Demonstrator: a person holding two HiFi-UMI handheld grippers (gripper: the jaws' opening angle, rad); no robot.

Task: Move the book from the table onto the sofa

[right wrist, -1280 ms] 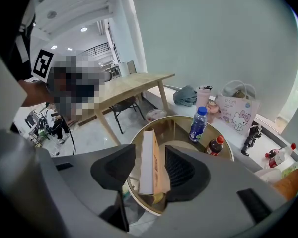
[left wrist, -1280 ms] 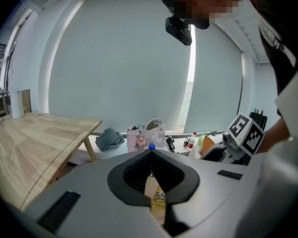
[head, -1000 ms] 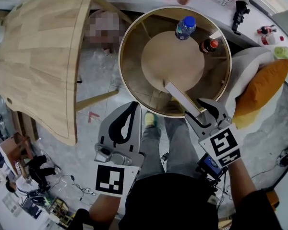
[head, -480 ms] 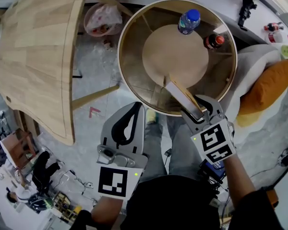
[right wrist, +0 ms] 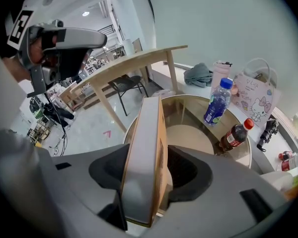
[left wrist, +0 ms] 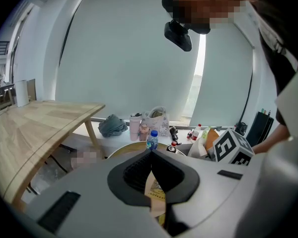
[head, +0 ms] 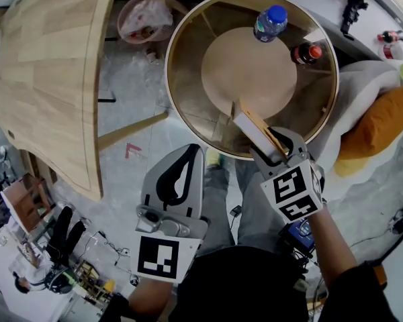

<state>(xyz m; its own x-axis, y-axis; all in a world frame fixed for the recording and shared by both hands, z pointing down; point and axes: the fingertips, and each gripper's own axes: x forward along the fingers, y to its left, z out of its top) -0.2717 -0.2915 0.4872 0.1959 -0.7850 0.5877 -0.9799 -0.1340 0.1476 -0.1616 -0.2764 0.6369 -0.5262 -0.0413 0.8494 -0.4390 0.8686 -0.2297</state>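
Note:
The book (head: 255, 131), grey-spined with an orange cover, stands on its edge at the near rim of the round glass table (head: 181, 106). My right gripper (head: 280, 146) reaches over it from the near side, jaws wide, the book (right wrist: 146, 157) between them. A dark gap shows between the cover and the right pad, so the pads do not press on it. In the right gripper view my right gripper (right wrist: 149, 175) straddles the book's near end. My left gripper (head: 188, 149) hangs short of the table, shut with nothing in it; in its own view my left gripper (left wrist: 151, 155) shows tips that meet.
A blue-capped bottle (head: 270, 22) and a cola bottle (head: 307, 52) stand at the table's far side. A grey sofa (head: 352, 92) with an orange cushion (head: 379, 123) lies to the right. A large wooden table (head: 47, 79) is at the left. Cables lie on the floor.
My right gripper has sunk and slid further over the book, which now sits deeper between its jaws. The left gripper has dropped slightly.

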